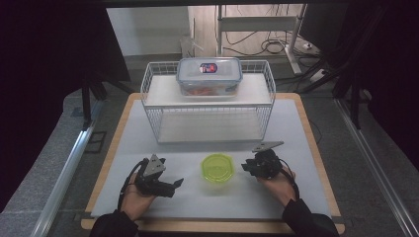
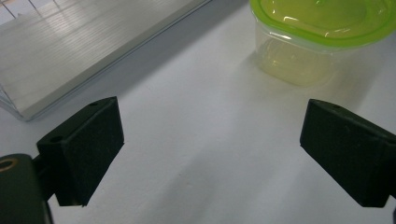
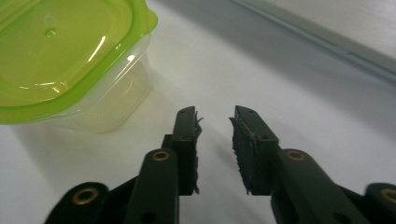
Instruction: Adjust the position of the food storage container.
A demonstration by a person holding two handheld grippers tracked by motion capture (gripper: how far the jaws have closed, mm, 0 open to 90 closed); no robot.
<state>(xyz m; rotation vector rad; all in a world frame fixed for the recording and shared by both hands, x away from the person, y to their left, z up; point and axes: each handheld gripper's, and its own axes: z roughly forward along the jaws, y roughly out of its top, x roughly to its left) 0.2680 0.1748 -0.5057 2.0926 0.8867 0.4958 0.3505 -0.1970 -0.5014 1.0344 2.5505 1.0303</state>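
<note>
Your left tongs (image 1: 174, 183) are spread wide and hold nothing; your right tongs (image 1: 245, 167) are parted by a narrow gap, also released. The small tub with the green lid (image 1: 216, 168) sits on the desk (image 1: 296, 197) between them, touching neither. It looks light and nearly empty, so a one-sided nudge would likely skid or tip it. Squeeze the lid rim too hard and it may pop off. Mind the wire basket (image 1: 207, 101) just behind, with the blue-lidded box (image 1: 209, 75) on top.
</note>
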